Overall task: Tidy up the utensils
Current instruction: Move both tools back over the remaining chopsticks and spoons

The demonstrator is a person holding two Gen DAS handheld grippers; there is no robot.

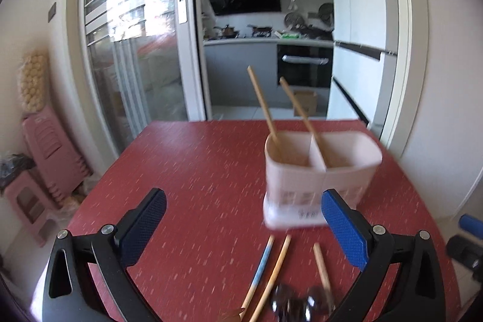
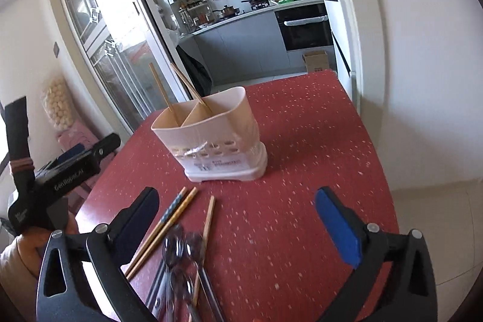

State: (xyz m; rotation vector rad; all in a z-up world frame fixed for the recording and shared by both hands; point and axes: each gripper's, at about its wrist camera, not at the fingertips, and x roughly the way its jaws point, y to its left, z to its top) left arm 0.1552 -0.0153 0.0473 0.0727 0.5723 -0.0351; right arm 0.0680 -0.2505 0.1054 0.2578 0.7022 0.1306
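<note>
A red speckled table (image 1: 193,171) fills the lower part of both wrist views, with an open kitchen doorway behind it. Near the middle of the table stands a pale pink utensil holder (image 2: 223,138) with two compartments; one wooden chopstick (image 2: 161,94) leans in the left compartment and a second chopstick (image 2: 190,88) leans in the right one, both tilted toward the upper left. In the left wrist view the holder is smeared by motion blur and its lower right corner is hidden behind a blue finger pad. On the table in front of the holder lie three loose chopsticks (image 2: 178,210), one with a blue patterned end. Beside them is a cluster of shiny spoons (image 2: 181,249), blurred and cut off by the bottom edge, so their number cannot be told. The left gripper (image 1: 241,219) has its jaws wide apart with nothing between them. The right gripper (image 2: 238,216) is likewise spread wide and empty, its fingers framing the loose chopsticks. In the right wrist view the left gripper's black body appears at the left edge, partly cropped.
</note>
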